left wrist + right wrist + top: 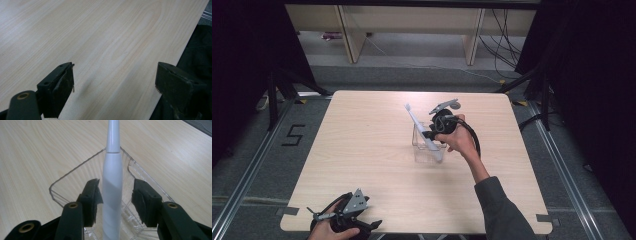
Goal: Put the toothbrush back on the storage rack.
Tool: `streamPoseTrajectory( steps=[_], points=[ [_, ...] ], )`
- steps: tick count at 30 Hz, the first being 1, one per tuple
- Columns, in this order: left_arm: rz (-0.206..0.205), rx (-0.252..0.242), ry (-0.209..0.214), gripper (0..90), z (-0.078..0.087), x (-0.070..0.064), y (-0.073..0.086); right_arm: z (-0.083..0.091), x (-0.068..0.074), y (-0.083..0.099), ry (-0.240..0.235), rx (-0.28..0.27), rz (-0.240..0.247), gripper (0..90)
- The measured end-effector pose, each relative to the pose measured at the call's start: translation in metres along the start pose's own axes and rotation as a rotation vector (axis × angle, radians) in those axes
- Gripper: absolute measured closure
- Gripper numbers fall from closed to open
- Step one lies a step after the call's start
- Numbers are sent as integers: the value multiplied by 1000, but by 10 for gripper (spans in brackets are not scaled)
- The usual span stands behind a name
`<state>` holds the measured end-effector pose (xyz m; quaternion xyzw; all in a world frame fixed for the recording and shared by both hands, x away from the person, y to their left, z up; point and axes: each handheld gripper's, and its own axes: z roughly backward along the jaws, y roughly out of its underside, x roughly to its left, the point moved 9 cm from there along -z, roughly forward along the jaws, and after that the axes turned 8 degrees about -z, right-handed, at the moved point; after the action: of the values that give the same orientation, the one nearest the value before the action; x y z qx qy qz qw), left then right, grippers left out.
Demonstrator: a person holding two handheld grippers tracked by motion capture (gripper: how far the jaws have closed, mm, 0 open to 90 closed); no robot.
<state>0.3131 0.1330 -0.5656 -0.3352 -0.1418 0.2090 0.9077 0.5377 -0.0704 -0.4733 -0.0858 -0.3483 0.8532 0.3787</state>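
Between jaws of right gripper [117, 202]: white toothbrush [113, 185], left jaw touching handle, right jaw apart, so spread, not pinching. Risk: smooth tapered plastic handle slides or tips when released; thin clear box [62, 181] under it may skid on counter [362, 150]. Box hard-edged, glossy. Counter pale woodgrain. Left gripper [113, 87] near left edge, jaws spread, empty.

My high view looks forward and down over the whole table [362, 165]. My left gripper view skims close over bare wood by the near edge. My right gripper view sits close above the clear box [75, 177], shared with the high view.
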Motion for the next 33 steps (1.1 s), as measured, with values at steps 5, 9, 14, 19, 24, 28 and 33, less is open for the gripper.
streamPoseTrajectory(
  steps=[5, 9, 14, 19, 24, 28, 33],
  points=[
    [6, -1, -6, 147, 0, 0, 0, 6, 0, 1, -4, -27, 10, 529],
    [6, 2, -6, 148, 0, 0, 0, 12, 3, 2, -17, -51, 7, 509],
    [10, -1, -7, 148, 0, 0, 0, 19, 6, 3, -15, -63, -8, 482],
    [9, -4, -5, 147, -1, 0, 0, 24, 10, 5, -25, -78, -31, 450],
    [11, -1, -7, 148, 0, 0, 0, 27, 7, 6, -20, -103, -6, 426],
    [9, 1, -9, 148, -1, 0, 1, 27, 10, 9, -35, -133, -26, 415],
    [10, -1, -8, 148, -1, 0, 0, 34, 11, 11, -45, -129, -15, 393]
  ],
)
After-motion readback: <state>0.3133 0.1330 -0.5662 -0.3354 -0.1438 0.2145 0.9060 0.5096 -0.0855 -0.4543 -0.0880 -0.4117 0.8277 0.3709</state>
